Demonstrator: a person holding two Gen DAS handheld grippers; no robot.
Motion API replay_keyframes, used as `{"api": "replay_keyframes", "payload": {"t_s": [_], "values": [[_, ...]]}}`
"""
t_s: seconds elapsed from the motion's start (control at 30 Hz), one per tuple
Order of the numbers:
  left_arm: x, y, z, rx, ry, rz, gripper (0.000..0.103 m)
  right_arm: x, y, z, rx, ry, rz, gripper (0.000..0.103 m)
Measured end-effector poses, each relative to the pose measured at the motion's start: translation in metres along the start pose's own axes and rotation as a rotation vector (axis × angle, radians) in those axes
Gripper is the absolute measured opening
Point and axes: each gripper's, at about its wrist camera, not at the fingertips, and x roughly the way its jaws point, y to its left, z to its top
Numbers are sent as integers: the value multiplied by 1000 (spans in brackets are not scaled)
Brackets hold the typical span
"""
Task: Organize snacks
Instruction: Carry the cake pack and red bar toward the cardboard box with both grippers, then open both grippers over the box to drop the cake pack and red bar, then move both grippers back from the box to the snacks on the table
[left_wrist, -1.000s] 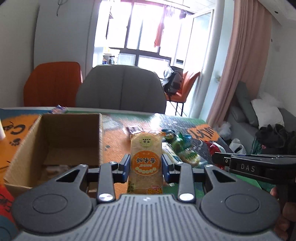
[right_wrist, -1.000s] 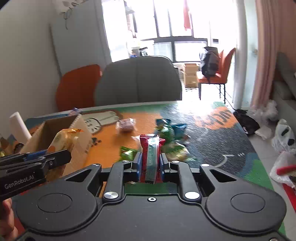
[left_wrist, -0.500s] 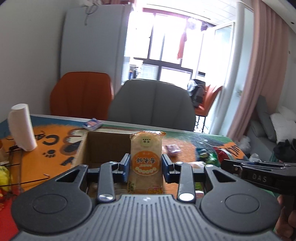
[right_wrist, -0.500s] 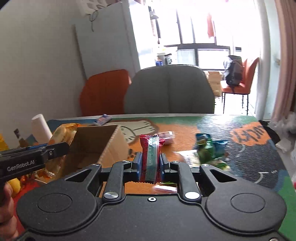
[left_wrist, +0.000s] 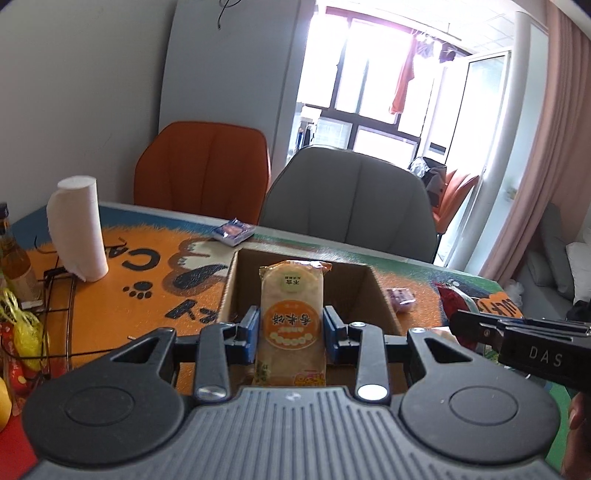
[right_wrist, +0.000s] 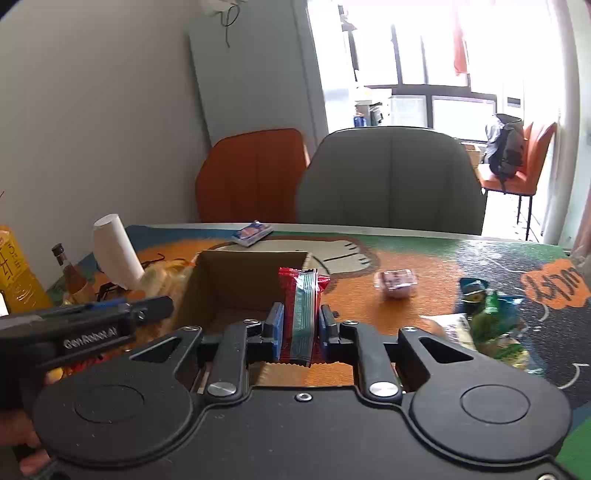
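My left gripper (left_wrist: 291, 332) is shut on an orange rice cracker packet (left_wrist: 291, 317), held upright over the near edge of an open cardboard box (left_wrist: 354, 284). My right gripper (right_wrist: 300, 326) is shut on a red and green snack packet (right_wrist: 301, 310), held upright at the right front of the same box (right_wrist: 236, 280). The left gripper shows from the side at the left of the right wrist view (right_wrist: 110, 317). The right gripper shows at the right of the left wrist view (left_wrist: 517, 339).
Loose snacks (right_wrist: 487, 314) lie on the table right of the box, with a pink pack (right_wrist: 395, 282) nearer it. A blue pack (left_wrist: 233, 231) lies behind the box. A paper roll (left_wrist: 77, 229), bottles (right_wrist: 18, 273) and black cables (left_wrist: 59, 295) stand at left. Chairs (left_wrist: 351, 206) line the far edge.
Both grippers have swung left with their packets. The box, first off to the left, now sits straight ahead under both grippers.
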Motion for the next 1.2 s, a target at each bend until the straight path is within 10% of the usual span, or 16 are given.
{"api": "replay_keyframes", "payload": {"t_s": [0.4, 1.2], "values": [[0, 22, -2, -57, 21, -6, 47, 24, 24, 0, -9, 37, 44, 18], [-13, 12, -9, -89, 33, -2, 100, -16, -22, -14, 80, 17, -45, 97]]}}
